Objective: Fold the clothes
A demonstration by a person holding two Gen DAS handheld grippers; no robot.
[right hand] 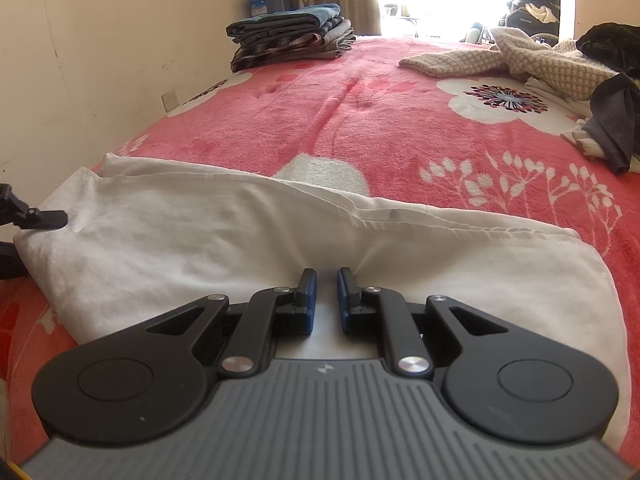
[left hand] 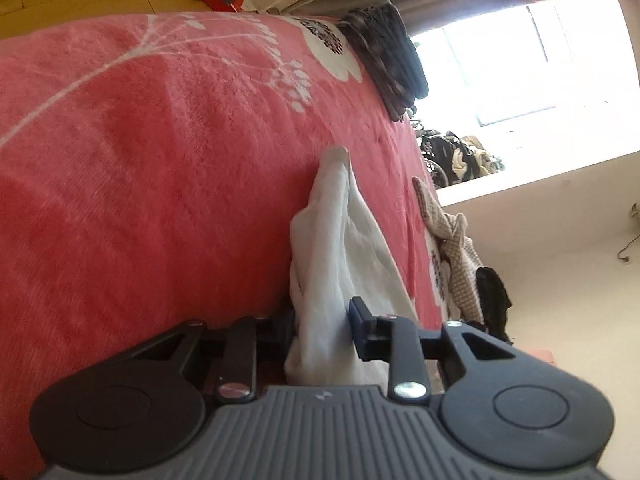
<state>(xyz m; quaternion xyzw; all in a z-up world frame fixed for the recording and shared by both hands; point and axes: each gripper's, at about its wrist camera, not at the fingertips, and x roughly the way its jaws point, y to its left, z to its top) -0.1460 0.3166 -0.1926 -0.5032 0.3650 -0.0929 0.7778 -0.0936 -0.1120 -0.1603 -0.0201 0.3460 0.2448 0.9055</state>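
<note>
A white garment (right hand: pixel 200 240) lies folded in a long band across the near part of the pink flowered blanket (right hand: pixel 360 120). My right gripper (right hand: pixel 326 276) is shut on its near edge, and the cloth puckers towards the blue pads. In the rolled left wrist view the same white garment (left hand: pixel 340 248) runs bunched between the fingers of my left gripper (left hand: pixel 322 312), which are shut on that end; one finger is half hidden behind the cloth. A black fingertip of the left gripper (right hand: pixel 48 218) shows at the garment's left end in the right wrist view.
A stack of folded dark and plaid clothes (right hand: pixel 288 36) sits at the far left by the wall (right hand: pixel 80 60). A beige checked garment (right hand: pixel 520 60) and dark loose garments (right hand: pixel 616 120) lie at the far right. Bare blanket lies between them.
</note>
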